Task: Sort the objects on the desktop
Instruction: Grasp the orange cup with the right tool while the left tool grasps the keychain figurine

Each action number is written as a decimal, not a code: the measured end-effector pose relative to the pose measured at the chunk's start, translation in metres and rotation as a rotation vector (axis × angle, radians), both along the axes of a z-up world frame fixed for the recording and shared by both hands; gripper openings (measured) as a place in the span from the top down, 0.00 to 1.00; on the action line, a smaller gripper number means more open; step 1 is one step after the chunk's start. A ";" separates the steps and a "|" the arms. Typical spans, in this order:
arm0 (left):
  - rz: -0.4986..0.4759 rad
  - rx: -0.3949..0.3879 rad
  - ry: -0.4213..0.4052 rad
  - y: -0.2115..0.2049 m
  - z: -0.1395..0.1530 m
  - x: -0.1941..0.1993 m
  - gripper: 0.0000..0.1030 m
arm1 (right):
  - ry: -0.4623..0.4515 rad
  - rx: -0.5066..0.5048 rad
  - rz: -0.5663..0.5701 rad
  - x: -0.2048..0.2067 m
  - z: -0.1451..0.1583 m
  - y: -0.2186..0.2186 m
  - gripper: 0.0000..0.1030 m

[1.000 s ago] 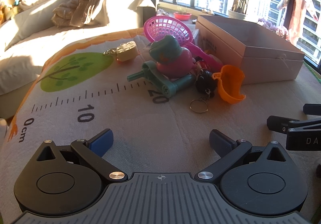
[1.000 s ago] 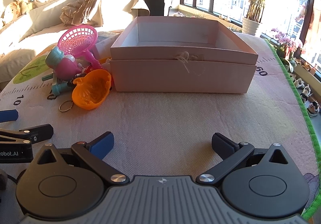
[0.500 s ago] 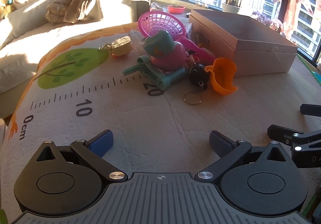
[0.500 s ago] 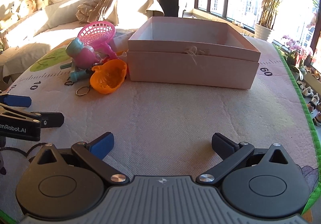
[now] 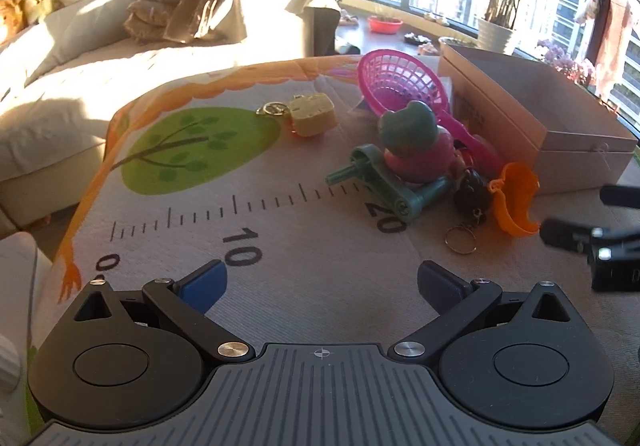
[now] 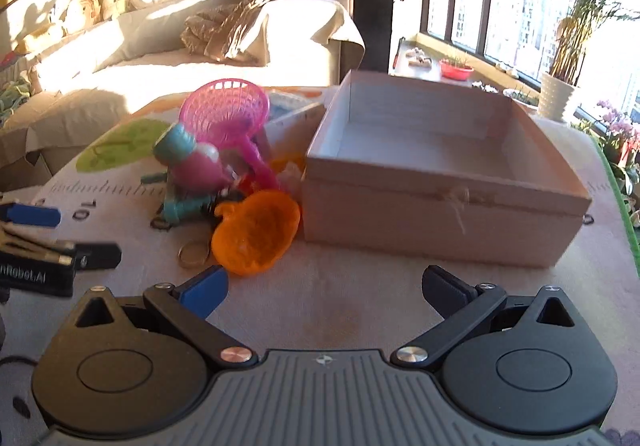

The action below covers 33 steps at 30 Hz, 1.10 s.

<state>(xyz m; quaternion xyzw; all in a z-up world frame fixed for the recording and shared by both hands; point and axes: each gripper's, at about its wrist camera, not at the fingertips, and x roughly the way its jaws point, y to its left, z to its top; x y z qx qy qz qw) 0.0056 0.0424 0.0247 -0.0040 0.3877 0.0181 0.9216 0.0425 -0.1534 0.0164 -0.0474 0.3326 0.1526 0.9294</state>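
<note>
Beside the empty pale cardboard box (image 6: 440, 182), at its nine o'clock, the heap of plastic toys (image 6: 224, 174) lies unsorted; left claw (image 5: 322, 282) and right claw (image 6: 325, 286) gape wide, holding nothing.

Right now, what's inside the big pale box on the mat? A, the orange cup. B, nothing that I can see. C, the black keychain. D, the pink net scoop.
B: in the right wrist view the box shows only bare floor and walls, while the pink net scoop and orange cup lie outside on the mat.
</note>
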 end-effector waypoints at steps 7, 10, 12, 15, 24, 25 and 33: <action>0.007 -0.007 0.008 0.005 -0.001 0.004 0.00 | 0.078 0.153 0.032 0.062 0.007 0.006 0.00; 0.019 -0.006 0.011 0.009 -0.001 0.004 0.00 | 0.124 0.206 0.057 0.071 0.000 0.012 0.00; 0.034 -0.007 0.008 0.014 -0.001 0.003 0.00 | 0.125 0.195 0.107 0.061 -0.004 0.018 0.12; 0.040 -0.022 -0.007 0.018 0.002 0.003 0.00 | 0.100 0.104 0.144 0.038 -0.007 0.020 0.39; -0.240 -0.049 -0.096 -0.050 0.013 0.009 0.00 | 0.009 0.004 -0.025 -0.011 -0.006 -0.053 0.38; -0.262 -0.047 -0.106 -0.059 0.012 0.012 0.00 | -0.007 -0.006 -0.048 -0.014 -0.006 -0.061 0.35; -0.221 -0.054 -0.033 -0.101 -0.001 0.071 0.19 | -0.044 0.048 -0.149 -0.014 -0.015 -0.087 0.21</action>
